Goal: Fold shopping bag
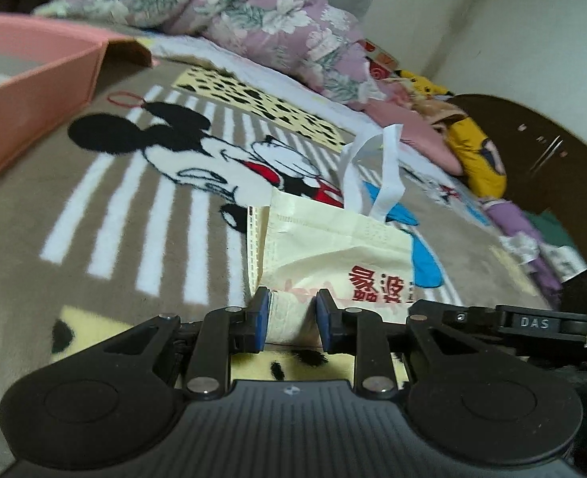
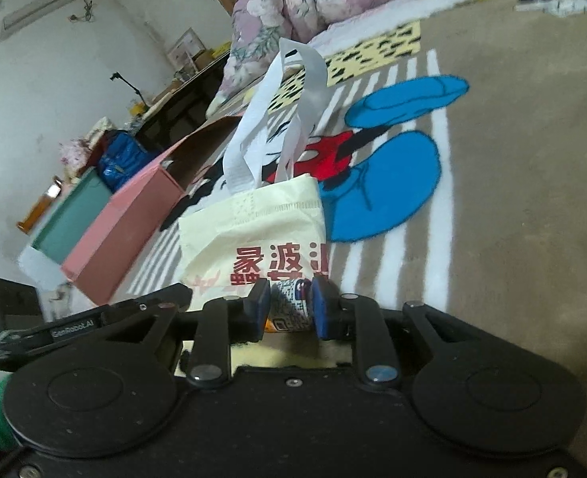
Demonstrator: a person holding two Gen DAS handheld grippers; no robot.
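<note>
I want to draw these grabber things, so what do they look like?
Both are black. The left gripper and right gripper each have two round discs, silver rivets and blue finger pads. Small white lettering marks their sides.

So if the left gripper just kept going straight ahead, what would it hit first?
The cream shopping bag itself. The left gripper already has the bag's near edge between its pads, so going on would push into the bag's body; the white handles lie beyond, probably.
</note>
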